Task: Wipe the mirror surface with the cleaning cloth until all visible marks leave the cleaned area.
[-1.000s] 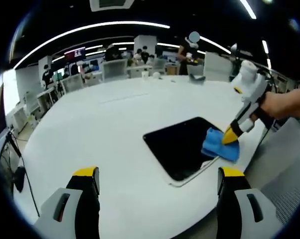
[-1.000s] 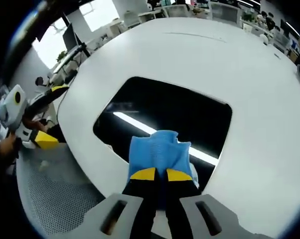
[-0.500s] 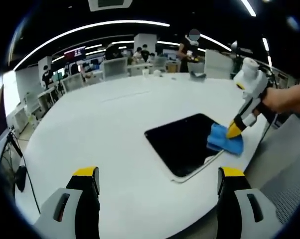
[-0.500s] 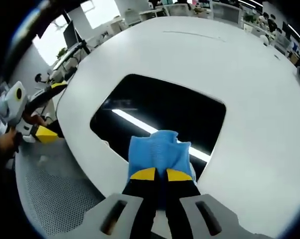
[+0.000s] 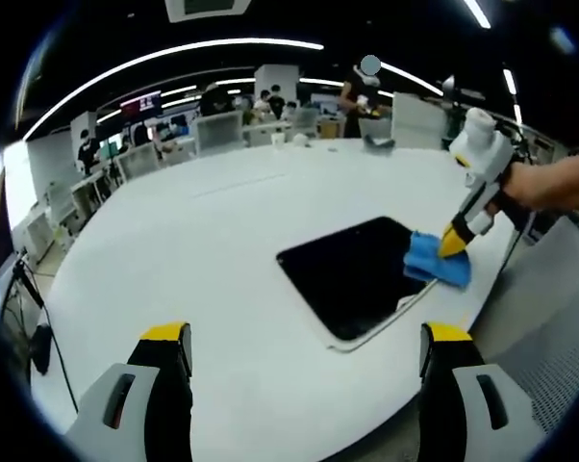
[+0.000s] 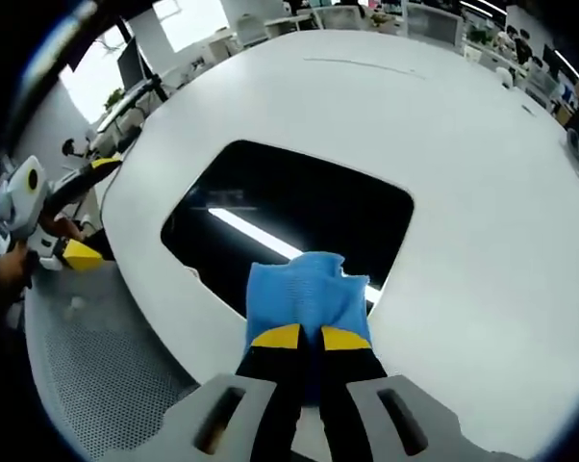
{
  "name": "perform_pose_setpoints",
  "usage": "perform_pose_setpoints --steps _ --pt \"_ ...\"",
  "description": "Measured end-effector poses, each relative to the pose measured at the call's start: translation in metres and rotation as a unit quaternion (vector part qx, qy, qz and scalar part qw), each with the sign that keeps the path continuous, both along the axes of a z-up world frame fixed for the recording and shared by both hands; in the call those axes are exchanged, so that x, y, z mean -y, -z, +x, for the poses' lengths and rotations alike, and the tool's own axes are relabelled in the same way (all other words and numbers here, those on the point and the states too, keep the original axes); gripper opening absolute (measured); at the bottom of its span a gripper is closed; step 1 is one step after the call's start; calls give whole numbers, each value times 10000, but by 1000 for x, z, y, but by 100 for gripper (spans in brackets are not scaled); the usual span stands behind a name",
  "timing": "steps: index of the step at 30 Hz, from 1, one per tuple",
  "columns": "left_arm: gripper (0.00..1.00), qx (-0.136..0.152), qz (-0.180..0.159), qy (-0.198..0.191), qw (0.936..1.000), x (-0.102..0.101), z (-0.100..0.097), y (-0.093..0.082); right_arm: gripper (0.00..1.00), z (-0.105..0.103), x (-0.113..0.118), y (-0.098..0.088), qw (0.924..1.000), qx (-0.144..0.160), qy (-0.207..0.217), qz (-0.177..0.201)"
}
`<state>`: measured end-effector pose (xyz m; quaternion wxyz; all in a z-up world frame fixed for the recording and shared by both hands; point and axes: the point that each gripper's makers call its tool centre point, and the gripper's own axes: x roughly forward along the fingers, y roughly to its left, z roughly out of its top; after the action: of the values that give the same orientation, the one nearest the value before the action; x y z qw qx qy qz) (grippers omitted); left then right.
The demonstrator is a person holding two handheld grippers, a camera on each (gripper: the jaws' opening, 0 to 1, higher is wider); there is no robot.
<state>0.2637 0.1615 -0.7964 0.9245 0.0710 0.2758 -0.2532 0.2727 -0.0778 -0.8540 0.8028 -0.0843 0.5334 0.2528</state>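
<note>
A dark rectangular mirror (image 5: 352, 272) (image 6: 280, 212) lies flat on the white table (image 5: 193, 250) (image 6: 443, 135), reflecting ceiling lights. My right gripper (image 6: 302, 337) (image 5: 451, 243) is shut on a blue cleaning cloth (image 6: 304, 296) (image 5: 436, 264). The cloth rests on the mirror's edge nearest that gripper. A person's hand (image 5: 544, 188) holds this gripper. My left gripper (image 5: 304, 342) (image 6: 73, 252) stands open at the table's near edge, apart from the mirror, nothing between its fingers.
The round white table spreads wide around the mirror. A grey mesh chair seat (image 6: 107, 385) sits beside the table edge. Chairs (image 5: 220, 131), desks and people stand at the far side of the room.
The right gripper has slid the cloth a little toward the mirror's right edge. The left gripper holds still.
</note>
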Motion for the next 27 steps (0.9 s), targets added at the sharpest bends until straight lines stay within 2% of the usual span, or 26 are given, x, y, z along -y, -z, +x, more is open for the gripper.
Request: perform_pose_setpoints --steps 6,22,27 --pt "99 4 11 13 10000 0 -1 0 0 0 10 0 9999 10 108 -65" --pt "99 51 -28 10 10000 0 0 -2 0 1 9 0 9998 -76 142 -92" --pt "99 38 -6 14 10000 0 0 -1 0 10 8 0 9998 -48 172 -124"
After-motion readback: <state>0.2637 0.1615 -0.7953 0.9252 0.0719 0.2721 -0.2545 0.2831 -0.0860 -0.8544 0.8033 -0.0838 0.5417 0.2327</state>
